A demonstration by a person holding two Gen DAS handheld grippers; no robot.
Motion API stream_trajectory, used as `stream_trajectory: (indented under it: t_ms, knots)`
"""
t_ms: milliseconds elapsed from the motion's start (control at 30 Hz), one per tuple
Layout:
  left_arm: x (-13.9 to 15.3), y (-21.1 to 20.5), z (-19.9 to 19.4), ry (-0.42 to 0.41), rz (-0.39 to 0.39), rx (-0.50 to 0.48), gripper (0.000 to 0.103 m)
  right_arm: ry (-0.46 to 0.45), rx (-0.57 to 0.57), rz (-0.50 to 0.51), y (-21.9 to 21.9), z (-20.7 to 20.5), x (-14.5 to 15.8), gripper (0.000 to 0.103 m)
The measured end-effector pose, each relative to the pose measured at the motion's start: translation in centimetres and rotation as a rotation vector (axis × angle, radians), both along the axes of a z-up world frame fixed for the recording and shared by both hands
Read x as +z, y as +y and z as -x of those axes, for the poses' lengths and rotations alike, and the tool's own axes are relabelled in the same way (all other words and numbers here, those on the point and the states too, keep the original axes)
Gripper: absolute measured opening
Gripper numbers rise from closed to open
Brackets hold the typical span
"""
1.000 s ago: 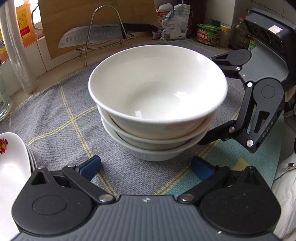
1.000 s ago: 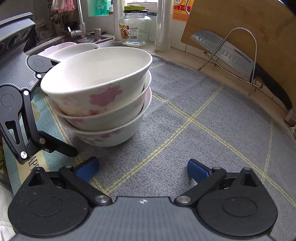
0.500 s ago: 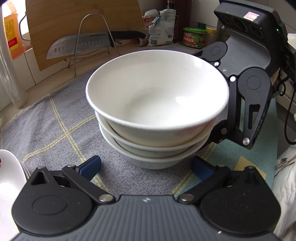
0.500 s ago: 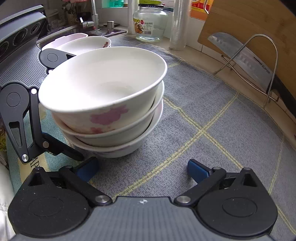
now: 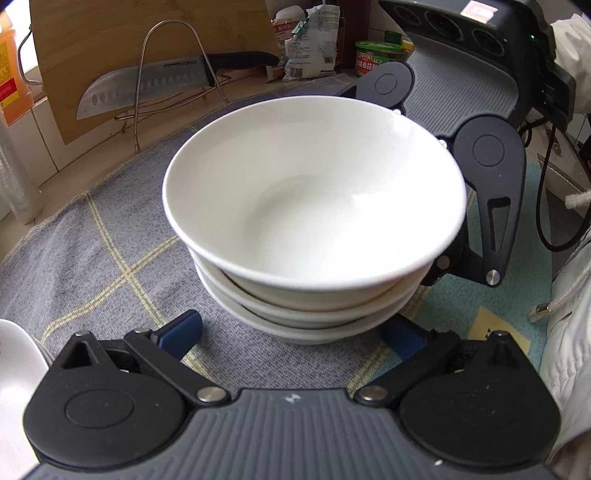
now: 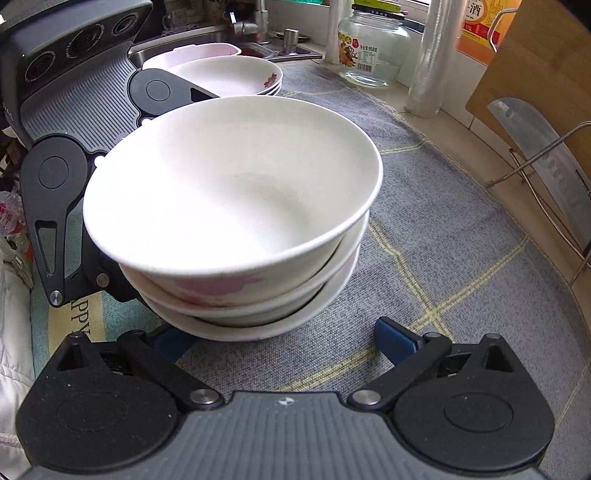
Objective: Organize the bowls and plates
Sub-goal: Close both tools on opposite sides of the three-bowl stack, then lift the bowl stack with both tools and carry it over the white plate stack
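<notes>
bowl stack [image 5: 314, 229]: 3 white bowls nested, center of both views, on grey mat; pink flower print on outer walls, seen low center in right wrist view [image 6: 218, 286].
left gripper [image 5: 291, 332]: jaws wide, blue pads either side of stack base at bottom of frame; left pad [image 5: 181, 330] apart from bowls, right pad partly hidden under bottom bowl rim, contact can't tell. Seen from right wrist view at left edge [image 6: 55, 192], black linkage behind/beside stack.
right gripper [image 6: 284, 338]: jaws wide, blue pad [image 6: 395, 341] lower right clear of stack; left pad tucked under bottom bowl rim, contact can't tell. In left wrist view at right edge [image 5: 487, 184], arm close behind stack.
plates [image 6: 229, 75]: small stack, white w/ flower mark, upper center-left in right wrist view, by the sink; rim of a white dish also at lower left of left wrist view [image 5: 14, 362].
mat [image 5: 92, 240]: grey w/ yellow grid lines; teal part lower left in right wrist view, letters "PPY" readable [image 6: 79, 317].
knife [image 5: 147, 86]: upper left, blade on wire rack, "SUPOR" on blade, against wood board [image 5: 110, 33].
jar [image 6: 373, 48]: glass, top center-right, label "950" partly legible.
green tin [image 5: 376, 57]: top right-center, text too small.
orange bottle [image 6: 480, 26]: top right, one Chinese char for liquor readable.
</notes>
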State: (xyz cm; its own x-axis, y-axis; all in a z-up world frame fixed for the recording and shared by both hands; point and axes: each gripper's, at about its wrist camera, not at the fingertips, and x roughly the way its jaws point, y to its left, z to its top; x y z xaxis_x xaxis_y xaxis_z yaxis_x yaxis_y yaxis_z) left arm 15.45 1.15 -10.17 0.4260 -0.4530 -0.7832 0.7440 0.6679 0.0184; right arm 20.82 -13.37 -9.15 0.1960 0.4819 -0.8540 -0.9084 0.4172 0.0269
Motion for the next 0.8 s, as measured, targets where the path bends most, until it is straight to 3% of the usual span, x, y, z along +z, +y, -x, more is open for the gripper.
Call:
stream_trajectory:
  t_ms: [567,700,800]
  knots:
    - [0.4,-1.4,-1.7,0.045,-0.079,-0.089,0.103,-0.042,0.110,-0.026,-0.1,0.3,0.3,0.103]
    - [0.6,-1.4,-1.1,-0.015,-0.090,-0.144,0.098,-0.049,0.149,-0.018,0.3,0.1,0.5,0.100]
    - [0.9,-1.1,-1.2,-0.029,-0.073,-0.166,0.089,-0.053,0.175,-0.007,0.6,0.2,0.7,0.096]
